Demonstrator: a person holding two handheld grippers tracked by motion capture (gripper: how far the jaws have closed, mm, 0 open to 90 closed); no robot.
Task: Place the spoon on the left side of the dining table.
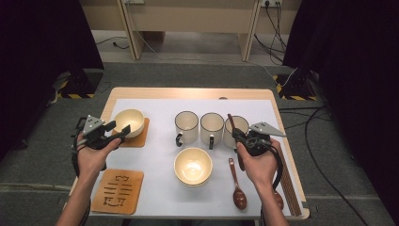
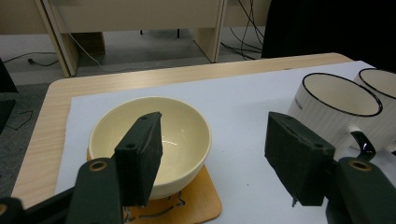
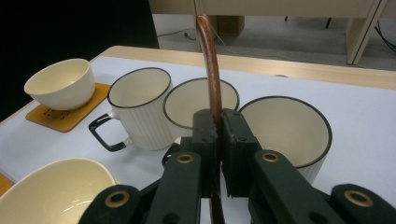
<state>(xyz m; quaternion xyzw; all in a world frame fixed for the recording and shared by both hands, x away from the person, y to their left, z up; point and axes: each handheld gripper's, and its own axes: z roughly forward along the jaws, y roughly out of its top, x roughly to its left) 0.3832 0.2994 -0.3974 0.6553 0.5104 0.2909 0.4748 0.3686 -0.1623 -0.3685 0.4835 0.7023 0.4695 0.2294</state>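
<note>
At centre right we see the right gripper (image 1: 241,137) clamped on a wooden spoon (image 3: 211,79). At left, the left gripper (image 1: 118,130) has its jaws apart, beside the cream bowl (image 2: 180,135).

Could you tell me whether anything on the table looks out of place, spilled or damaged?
Nothing stands out. One bowl sits squarely on its coaster, the three mugs stand upright in a row, and nothing is spilled. The second coaster is bare, and the right tool holds a wooden spoon.

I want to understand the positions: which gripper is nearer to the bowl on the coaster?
Left. The left gripper hangs open right beside the bowl on the coaster; the right gripper, clamping a wooden spoon, is across the table by the mugs.
</note>
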